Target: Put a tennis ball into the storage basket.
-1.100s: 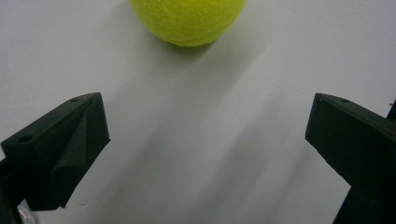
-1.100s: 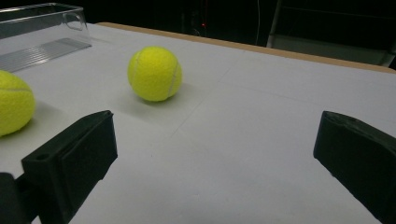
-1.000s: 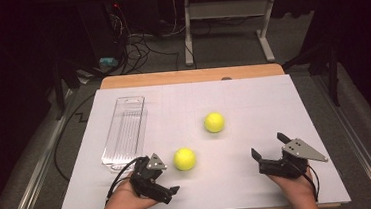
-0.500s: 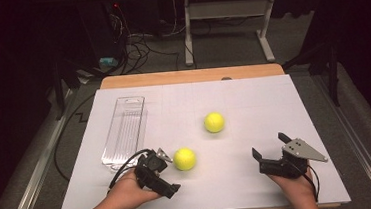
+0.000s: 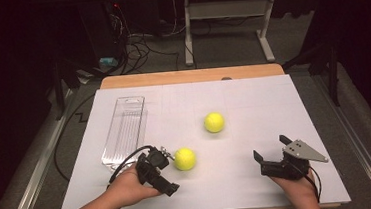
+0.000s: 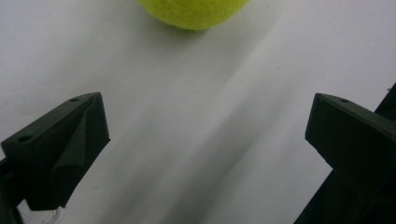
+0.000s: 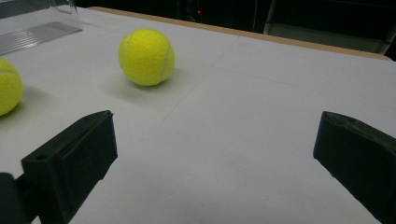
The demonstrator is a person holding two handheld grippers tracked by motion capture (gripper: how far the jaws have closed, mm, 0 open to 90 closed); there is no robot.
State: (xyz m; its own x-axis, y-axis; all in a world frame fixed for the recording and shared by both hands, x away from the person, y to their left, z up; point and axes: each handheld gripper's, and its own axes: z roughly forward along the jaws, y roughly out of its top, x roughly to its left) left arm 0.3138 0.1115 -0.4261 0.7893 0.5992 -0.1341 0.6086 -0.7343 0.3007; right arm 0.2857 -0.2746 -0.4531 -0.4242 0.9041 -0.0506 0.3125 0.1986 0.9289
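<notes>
The left gripper (image 5: 164, 170) is held spread, the near ball (image 5: 185, 158) lying just beyond at its 12 o'clock, apparently untouched. The right gripper (image 5: 270, 153) is likewise spread, nothing being pinched.

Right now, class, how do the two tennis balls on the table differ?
The near ball lies just ahead of the left claw, whose jaws stand open toward it; the far ball sits farther up the table, apart from both claws. The near ball lies closer to the clear tray. Both are yellow-green and rest untouched on the white sheet.

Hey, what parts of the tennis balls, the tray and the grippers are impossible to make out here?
- Near tennis ball: left gripper view, top edge cuts it off.
- Clear tray: right gripper view, cropped at the upper left corner.
- Left gripper: high view, jaw gap hidden by its own body and the hand.
</notes>
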